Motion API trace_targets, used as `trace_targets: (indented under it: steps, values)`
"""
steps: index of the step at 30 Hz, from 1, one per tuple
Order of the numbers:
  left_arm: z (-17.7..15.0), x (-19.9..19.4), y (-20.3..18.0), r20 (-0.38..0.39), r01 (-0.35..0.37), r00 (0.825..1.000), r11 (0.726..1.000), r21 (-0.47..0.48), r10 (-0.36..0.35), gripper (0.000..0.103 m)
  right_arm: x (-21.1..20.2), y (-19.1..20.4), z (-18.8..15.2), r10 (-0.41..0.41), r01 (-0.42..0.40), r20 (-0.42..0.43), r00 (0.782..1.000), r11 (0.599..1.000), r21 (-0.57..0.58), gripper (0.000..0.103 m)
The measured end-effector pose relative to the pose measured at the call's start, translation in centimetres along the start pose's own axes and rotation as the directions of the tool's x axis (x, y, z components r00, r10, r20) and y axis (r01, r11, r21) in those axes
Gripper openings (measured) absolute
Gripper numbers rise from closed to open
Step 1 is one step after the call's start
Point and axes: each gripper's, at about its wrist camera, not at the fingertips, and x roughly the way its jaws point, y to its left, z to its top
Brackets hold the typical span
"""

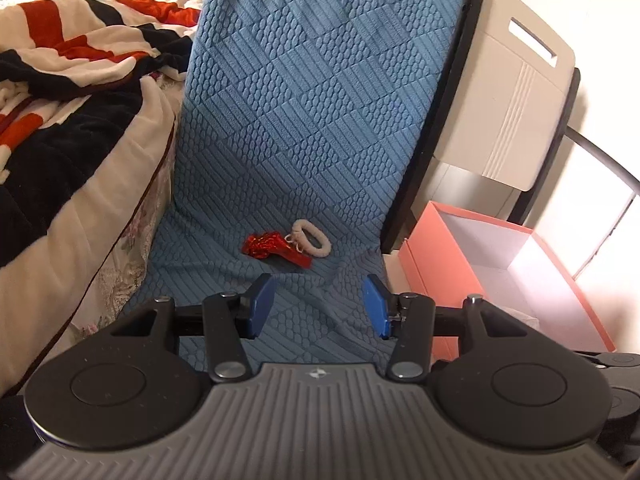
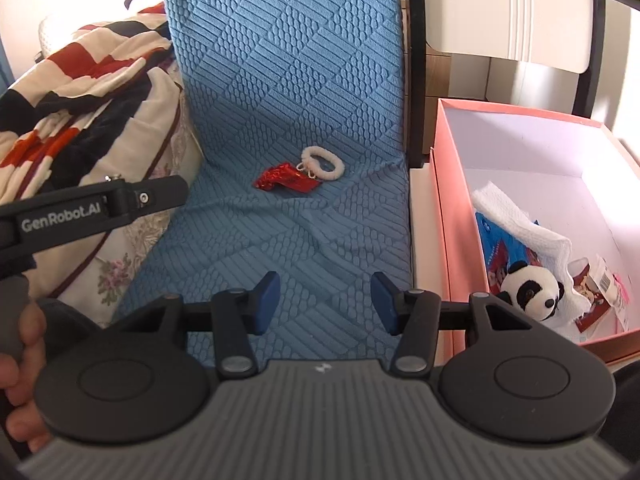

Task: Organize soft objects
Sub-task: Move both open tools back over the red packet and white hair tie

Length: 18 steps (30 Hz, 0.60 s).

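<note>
While both grippers hang over the front of the blue chair seat, the red wrapper and white hair tie lie touching near the seat's back edge, straight ahead. Left gripper and right gripper both stand spread and empty; the wrapper's long axis runs crosswise, roughly equally near both.

In the left wrist view the pink box is cut off at the right edge, its contents mostly hidden. In the right wrist view the blue packet is partly covered by the white cloth and the panda toy.
</note>
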Motion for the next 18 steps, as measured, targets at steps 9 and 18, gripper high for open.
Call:
trace_targets:
  steps: [9, 18]
  values:
    - [-0.9, 4.0, 0.5, -0.031, -0.035, 0.999, 0.999, -0.026, 0.034, 0.055, 1.9, -0.2, -0.1, -0.008, 0.008, -0.002, 1.0, 1.0, -0.014, 0.053]
    - [0.9, 7.4, -0.1, -0.04, -0.013, 0.999, 0.999, 0.033, 0.014, 0.055, 4.5, -0.9, 0.7, -0.006, 0.007, 0.008, 1.0, 0.998, -0.061, 0.053]
